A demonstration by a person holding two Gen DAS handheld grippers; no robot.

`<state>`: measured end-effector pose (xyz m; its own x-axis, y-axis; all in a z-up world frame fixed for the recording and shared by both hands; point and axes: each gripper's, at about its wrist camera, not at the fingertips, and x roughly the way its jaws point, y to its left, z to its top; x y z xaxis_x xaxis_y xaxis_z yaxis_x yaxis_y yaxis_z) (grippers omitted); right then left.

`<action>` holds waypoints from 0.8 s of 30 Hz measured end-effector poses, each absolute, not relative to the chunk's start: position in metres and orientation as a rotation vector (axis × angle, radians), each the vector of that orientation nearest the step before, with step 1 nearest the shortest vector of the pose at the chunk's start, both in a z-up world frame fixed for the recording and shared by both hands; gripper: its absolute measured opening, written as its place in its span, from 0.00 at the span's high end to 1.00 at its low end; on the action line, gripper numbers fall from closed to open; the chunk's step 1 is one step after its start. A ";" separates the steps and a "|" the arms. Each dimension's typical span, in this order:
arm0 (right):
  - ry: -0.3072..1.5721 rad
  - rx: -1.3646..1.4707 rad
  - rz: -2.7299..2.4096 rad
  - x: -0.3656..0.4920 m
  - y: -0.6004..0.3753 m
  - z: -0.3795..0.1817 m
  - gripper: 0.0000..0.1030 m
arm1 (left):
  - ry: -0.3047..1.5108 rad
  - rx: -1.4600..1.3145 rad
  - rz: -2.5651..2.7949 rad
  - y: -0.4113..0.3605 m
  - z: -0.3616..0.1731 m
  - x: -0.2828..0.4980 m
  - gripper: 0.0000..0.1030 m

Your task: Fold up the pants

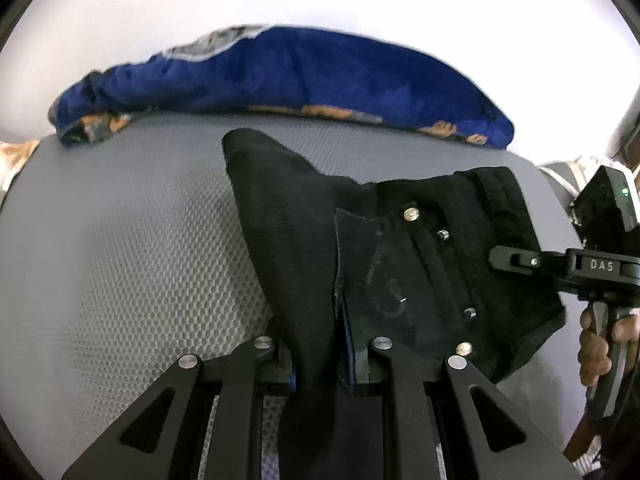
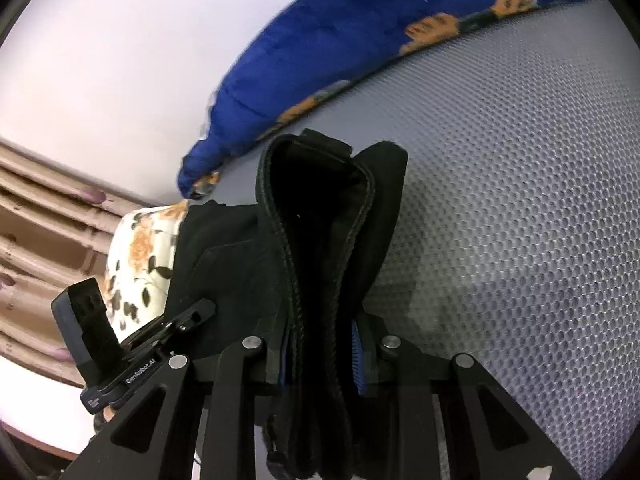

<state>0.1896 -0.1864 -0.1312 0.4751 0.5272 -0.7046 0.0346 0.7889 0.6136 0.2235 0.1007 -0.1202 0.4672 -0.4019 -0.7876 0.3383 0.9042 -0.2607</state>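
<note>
Black pants [image 1: 400, 248] hang lifted over a grey honeycomb mat [image 1: 132, 240], the waist with metal buttons turned toward the left wrist camera. My left gripper [image 1: 318, 364] is shut on a bunched fold of the black cloth, blue pads pressing both sides. In the right wrist view my right gripper [image 2: 320, 360] is shut on the thick stitched waistband of the pants [image 2: 316, 216], which rises in a loop above the fingers. The right gripper's body [image 1: 592, 268] with a hand on its handle shows at the right edge of the left view. The left gripper's body [image 2: 132, 360] shows at lower left.
A blue quilt [image 1: 288, 76] with orange print lies along the mat's far edge against a white wall. A floral cushion [image 2: 140, 260] sits at the left beside brown ribbed furniture [image 2: 36, 240]. The grey mat [image 2: 520, 200] spreads out to the right.
</note>
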 end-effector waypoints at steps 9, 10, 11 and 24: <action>1.064 0.493 0.225 0.194 -0.179 -0.151 0.61 | 1.007 -0.063 -0.422 0.105 -0.150 0.228 0.63; 1.064 0.490 0.223 0.195 -0.180 -0.151 0.61 | 1.011 -0.073 -0.414 0.107 -0.153 0.229 0.60; 1.065 0.483 0.220 0.195 -0.179 -0.151 0.61 | 1.012 -0.086 -0.411 0.109 -0.154 0.230 0.57; 1.052 0.418 0.153 0.150 -0.168 -0.138 0.47 | 0.993 -0.086 -0.356 0.120 -0.150 0.193 0.42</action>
